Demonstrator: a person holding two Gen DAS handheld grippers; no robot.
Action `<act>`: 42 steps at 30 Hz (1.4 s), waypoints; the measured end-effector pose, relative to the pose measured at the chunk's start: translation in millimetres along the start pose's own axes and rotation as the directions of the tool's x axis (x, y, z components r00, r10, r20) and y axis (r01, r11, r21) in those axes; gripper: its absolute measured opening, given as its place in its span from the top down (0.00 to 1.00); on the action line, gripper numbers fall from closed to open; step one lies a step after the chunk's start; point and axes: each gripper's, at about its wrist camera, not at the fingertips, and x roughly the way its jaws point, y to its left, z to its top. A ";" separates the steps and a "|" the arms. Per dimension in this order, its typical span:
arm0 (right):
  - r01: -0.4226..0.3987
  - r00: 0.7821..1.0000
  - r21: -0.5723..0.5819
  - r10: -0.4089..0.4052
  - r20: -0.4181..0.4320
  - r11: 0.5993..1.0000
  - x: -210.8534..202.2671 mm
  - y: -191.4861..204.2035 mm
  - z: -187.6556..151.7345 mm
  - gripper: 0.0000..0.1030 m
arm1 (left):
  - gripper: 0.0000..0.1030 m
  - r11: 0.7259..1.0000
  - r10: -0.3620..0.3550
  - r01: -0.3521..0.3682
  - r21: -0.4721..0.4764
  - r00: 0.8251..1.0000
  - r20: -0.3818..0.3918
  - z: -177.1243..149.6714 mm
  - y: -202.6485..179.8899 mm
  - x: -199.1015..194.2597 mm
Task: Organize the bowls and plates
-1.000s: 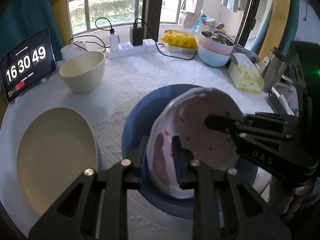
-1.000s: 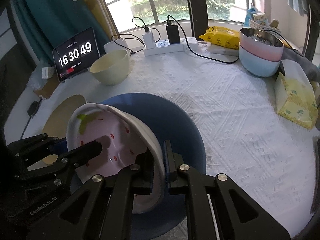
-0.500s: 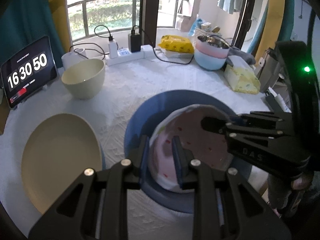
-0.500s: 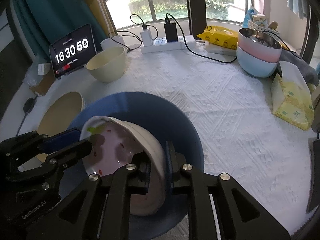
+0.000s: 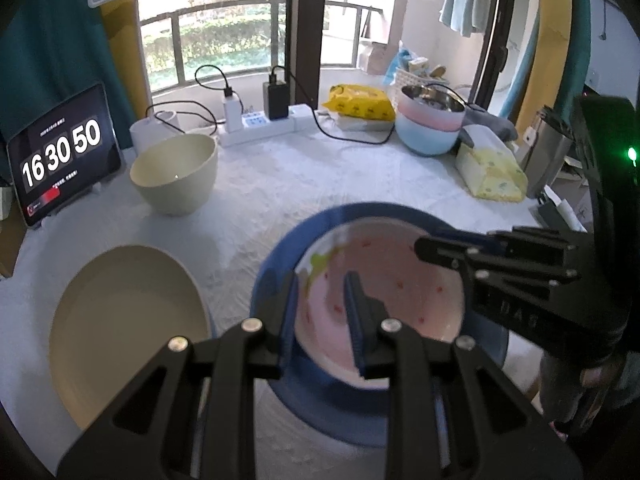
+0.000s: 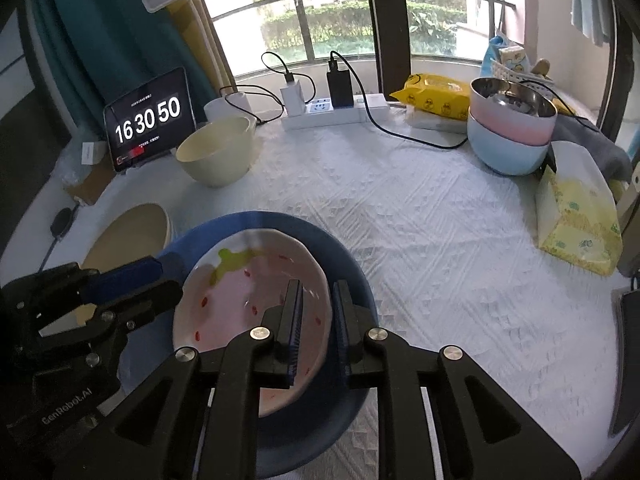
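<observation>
The pink plate (image 6: 256,296) lies flat in the blue plate (image 6: 344,264) (a cream plate (image 5: 128,320) and cream bowl (image 5: 176,172) sit apart, both empty). The left gripper (image 5: 320,304) straddles its near rim, seemingly clamped. The right gripper (image 6: 318,308) has just been opening, its fingers standing off the rim between them.

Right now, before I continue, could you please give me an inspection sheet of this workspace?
Surface: white tablecloth.
Job's things: pink plate lying in blue plate; cream plate and cream bowl apart; stacked bowls far right.
Clutter: tablet clock, tissue pack, yellow pack.
Tongs: left tongs shut on pink plate's rim; right tongs just opening, rim between them.
Cables: black cable from power strip across cloth.
Surroundings: window, teal curtain.
</observation>
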 end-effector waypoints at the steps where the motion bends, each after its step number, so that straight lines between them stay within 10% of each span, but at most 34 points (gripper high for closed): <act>1: 0.001 1.000 -0.006 -0.001 -0.001 1.000 1.5 0.8 0.1 0.84 | 0.76 1.000 0.006 -0.006 0.000 1.000 0.004 0.9 0.3 1.6; 42: -0.006 1.000 -0.045 0.005 -0.006 0.999 -3.3 40.0 39.5 0.83 | 0.59 0.992 0.067 -0.056 -0.115 0.994 0.088 20.2 56.9 -21.8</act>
